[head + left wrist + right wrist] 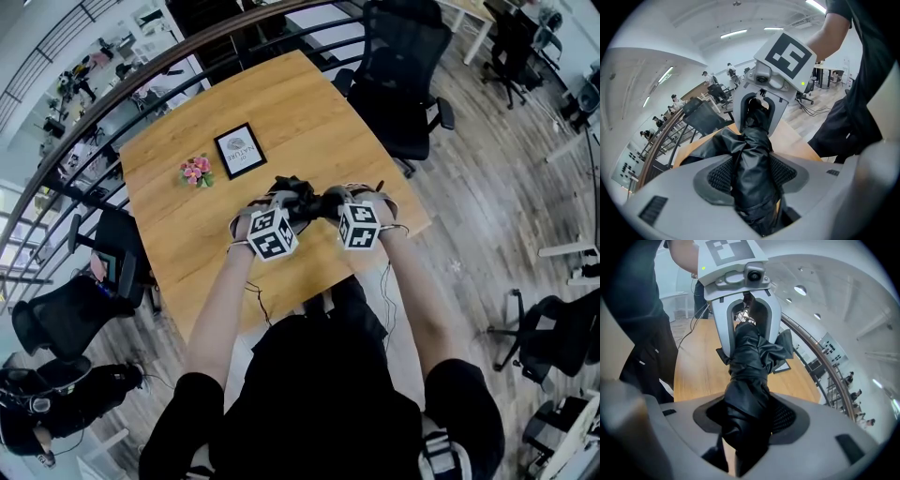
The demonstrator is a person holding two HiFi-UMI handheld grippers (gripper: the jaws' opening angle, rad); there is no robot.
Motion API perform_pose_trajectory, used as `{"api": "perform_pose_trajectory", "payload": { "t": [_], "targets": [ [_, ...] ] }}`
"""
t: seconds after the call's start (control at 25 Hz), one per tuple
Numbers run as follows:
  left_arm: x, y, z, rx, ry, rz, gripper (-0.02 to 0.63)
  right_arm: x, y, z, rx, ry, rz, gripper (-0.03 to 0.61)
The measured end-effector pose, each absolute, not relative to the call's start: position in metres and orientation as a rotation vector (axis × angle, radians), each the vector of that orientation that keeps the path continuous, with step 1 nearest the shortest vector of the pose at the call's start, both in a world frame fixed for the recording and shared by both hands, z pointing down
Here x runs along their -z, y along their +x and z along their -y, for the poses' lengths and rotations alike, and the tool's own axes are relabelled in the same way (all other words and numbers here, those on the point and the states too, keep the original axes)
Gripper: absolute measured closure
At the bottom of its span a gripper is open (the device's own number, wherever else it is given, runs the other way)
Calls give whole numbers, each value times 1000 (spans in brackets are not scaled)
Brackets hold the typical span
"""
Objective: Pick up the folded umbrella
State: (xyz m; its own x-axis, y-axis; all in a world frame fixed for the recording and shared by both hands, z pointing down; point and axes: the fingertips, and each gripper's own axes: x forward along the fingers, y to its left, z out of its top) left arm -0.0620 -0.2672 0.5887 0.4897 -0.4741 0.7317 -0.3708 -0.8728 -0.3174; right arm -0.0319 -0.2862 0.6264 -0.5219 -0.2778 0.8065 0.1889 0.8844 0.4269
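Folded black umbrella (752,173), a crumpled bundle of glossy, creased fabric, runs from one pair of jaws straight to the other, with one end in each. The left gripper (284,199) is pale grey moulded plastic and carries a cube of black-and-white square markers. Its jaws are closed on one end of the umbrella: in the left gripper view the dark, finely dimpled pads (721,176) press the fabric from both sides. The right gripper (335,201), of the same build, clamps the other end, and its textured pads (785,417) bear against the folds. In the stretch between the two pairs of jaws a band cinches the fabric, and loose pleats flare out sideways in a soft ruffle.

Below and beyond the jaws lies a smooth, light wooden table top (281,103) with rounded corners. Ahead of the left jaws, well apart from them, a small bunch of pink flowers (196,171) sits beside a flat rectangular card in a black frame (240,150). Past the right jaws, off the table's far edge, stands a black padded office chair (403,75).
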Motion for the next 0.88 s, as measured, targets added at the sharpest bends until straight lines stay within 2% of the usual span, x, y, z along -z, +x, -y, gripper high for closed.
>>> {"api": "perform_pose_trajectory", "payload": {
  "t": [0.88],
  "targets": [
    [-541, -50, 260, 1233, -2529, -751, 362, -574, -19, 282, 692, 170, 1986, 331]
  ]
}}
